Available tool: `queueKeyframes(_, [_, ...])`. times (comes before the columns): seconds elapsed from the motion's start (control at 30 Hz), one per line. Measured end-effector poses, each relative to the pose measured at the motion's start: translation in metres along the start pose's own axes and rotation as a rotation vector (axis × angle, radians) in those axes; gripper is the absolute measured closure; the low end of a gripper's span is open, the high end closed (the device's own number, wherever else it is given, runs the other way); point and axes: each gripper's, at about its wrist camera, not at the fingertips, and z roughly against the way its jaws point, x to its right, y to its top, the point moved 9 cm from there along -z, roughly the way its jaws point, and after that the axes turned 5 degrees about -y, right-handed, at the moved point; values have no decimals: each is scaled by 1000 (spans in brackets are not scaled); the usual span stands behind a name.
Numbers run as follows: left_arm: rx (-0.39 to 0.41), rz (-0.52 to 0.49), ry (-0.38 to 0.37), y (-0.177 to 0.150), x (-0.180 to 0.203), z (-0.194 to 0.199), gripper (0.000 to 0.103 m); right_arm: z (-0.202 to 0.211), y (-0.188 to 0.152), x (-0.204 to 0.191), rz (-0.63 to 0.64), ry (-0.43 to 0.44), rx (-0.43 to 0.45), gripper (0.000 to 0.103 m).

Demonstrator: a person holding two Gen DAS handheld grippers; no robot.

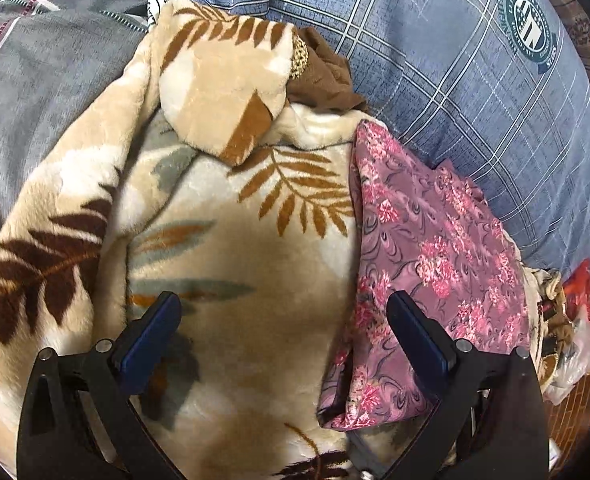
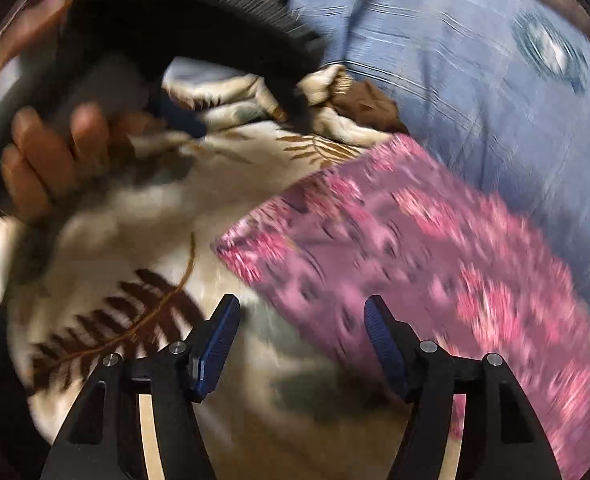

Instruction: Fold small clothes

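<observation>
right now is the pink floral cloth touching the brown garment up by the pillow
Apart. The left wrist view shows the pink floral cloth ending at a corner short of the brown garment, with a strip of cream leaf-print blanket between them.

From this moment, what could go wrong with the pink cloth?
1. The pink floral cloth lies folded at the plush blanket's edge, so it may slide toward the blue bedding.
2. Both tools, left and right, are open and empty; the right view is blurred, so a hasty grab may undo the fold.
</observation>
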Motion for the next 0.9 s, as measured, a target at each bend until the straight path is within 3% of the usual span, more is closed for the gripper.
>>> queueKeyframes(0.13, [-6, -7, -5, 9, -5, 2, 0, -15, 21, -3, -5, -93, 38, 43])
queueKeyframes(0.2, [-18, 0, -19, 13, -6, -1, 0, -23, 25, 0, -22, -98, 29, 92])
queueKeyframes(0.23, [-28, 9, -34, 15, -6, -3, 0, -24, 26, 6, -50, -98, 30, 95])
queueKeyframes(0.47, [-133, 111, -270, 36, 31, -34, 0, 16, 29, 43, -249, -46, 163, 97])
queueKeyframes(0.57, [-201, 100, -285, 37, 56, -63, 0, 22, 26, 51, -291, -25, 172, 97])
queueKeyframes(0.73, [-291, 26, -236, 29, 91, -103, 2, 24, 21, 63, -328, -3, 181, 97])
queueKeyframes(0.8, [-278, 19, -234, 31, 99, -105, 17, 24, 19, 66, -338, 7, 184, 97])
queueKeyframes(0.87, [-278, 8, -232, 33, 107, -106, 66, 26, 16, 66, -353, 18, 191, 97])
queueKeyframes(0.9, [-275, 0, -209, 35, 108, -106, 73, 27, 15, 68, -360, 24, 194, 97])
